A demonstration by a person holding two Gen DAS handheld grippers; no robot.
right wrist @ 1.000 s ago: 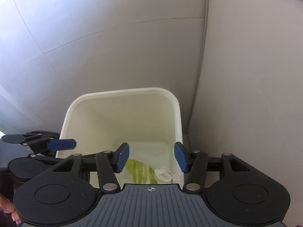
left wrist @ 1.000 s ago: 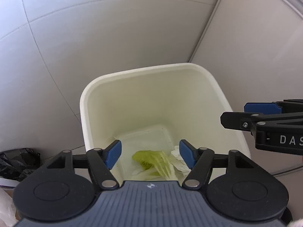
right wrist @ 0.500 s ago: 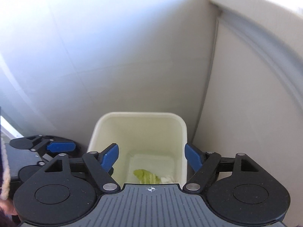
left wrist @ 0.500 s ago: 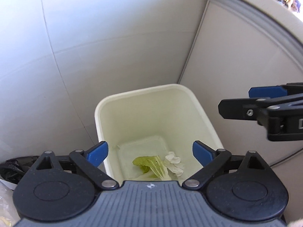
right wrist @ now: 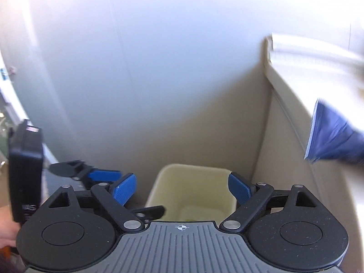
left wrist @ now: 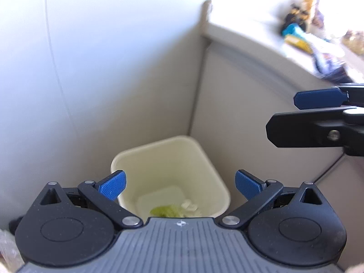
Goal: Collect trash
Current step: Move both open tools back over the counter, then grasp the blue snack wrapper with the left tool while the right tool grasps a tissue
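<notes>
A cream trash bin [left wrist: 204, 159] stands on the floor in a corner, far below both grippers; it also shows in the right wrist view [right wrist: 193, 182]. Inside lie a green lettuce leaf [left wrist: 162, 211] and white crumpled paper [left wrist: 188, 206]. My left gripper [left wrist: 179, 185] is open and empty above the bin. My right gripper [right wrist: 182, 187] is open and empty too, and its fingers [left wrist: 318, 99] show at the right of the left wrist view. The left gripper's fingertips [right wrist: 102, 174] show at the left of the right wrist view.
A pale wall [left wrist: 91, 68] is behind the bin and a beige cabinet side [left wrist: 250, 113] stands to its right. A counter on top [left wrist: 318, 34] holds blurred colourful items. A dark blue object [right wrist: 329, 141] juts over the counter edge.
Both grippers have risen well above the bin, which now looks much smaller. Both jaws have opened wider. The counter top has come into view.
</notes>
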